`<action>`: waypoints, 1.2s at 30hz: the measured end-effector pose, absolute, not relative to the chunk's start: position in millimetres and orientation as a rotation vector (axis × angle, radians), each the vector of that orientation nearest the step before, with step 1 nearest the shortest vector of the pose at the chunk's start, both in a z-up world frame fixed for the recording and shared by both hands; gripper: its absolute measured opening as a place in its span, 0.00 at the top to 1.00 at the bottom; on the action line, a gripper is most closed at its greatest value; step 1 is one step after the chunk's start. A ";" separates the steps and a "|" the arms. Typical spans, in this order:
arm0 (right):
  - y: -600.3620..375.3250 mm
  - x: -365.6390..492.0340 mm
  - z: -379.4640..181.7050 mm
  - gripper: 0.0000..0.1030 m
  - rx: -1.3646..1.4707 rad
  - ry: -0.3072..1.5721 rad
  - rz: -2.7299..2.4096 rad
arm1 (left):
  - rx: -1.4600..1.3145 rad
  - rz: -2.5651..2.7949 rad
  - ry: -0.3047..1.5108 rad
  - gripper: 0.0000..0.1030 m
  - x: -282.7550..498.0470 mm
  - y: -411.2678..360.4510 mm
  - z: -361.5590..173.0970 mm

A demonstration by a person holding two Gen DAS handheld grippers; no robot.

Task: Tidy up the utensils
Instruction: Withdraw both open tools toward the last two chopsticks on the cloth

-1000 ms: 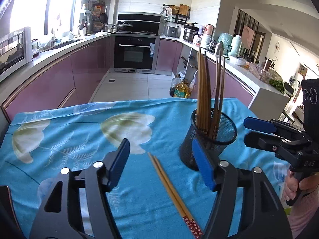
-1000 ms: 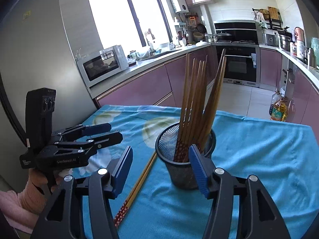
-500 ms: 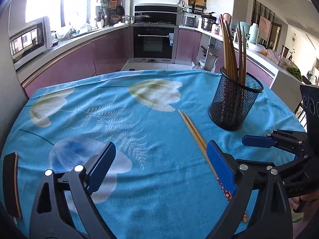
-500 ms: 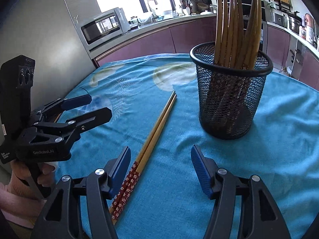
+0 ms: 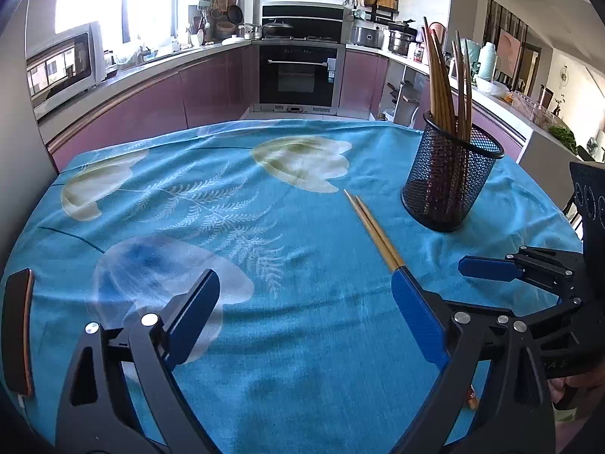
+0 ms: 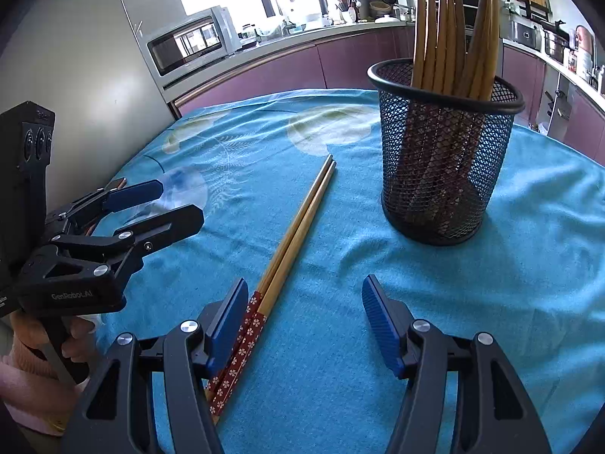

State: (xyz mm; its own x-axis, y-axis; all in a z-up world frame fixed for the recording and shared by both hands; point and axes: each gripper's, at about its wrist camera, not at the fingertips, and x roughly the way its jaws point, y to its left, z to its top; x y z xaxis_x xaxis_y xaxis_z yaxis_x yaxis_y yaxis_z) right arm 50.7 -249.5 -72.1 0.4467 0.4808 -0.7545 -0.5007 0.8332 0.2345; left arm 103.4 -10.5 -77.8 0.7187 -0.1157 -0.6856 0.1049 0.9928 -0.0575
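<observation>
Nearest you, right gripper [image 6: 302, 325] w/ fingers spread, empty, low over the blue-clothed bench [image 6: 529, 272]. Pair of chopsticks [image 6: 291, 242] lies flat, red patterned ends just beside its left finger. They're prob. light, stiff, smooth, apt to roll; take both near the red ends. Left gripper [image 5: 306, 317] also spread, empty. Farther back: mesh holder [image 6: 442, 159], upright, w/ more chopsticks.

The tablecloth [image 6: 529, 283] is bright turquoise with pale cream-green flowers and white fern sprays. 2 loose chopsticks [image 6: 298, 232] are tan wood — their ends red with small white blossoms. The mesh cup [image 6: 438, 166] is black. Both tools — black frames, blue pads [image 5: 418, 319].
</observation>
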 end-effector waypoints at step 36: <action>-252.9 50.2 -76.0 0.65 -0.068 0.936 0.551 | 0.001 -0.153 0.800 0.12 104.0 -18.3 -89.0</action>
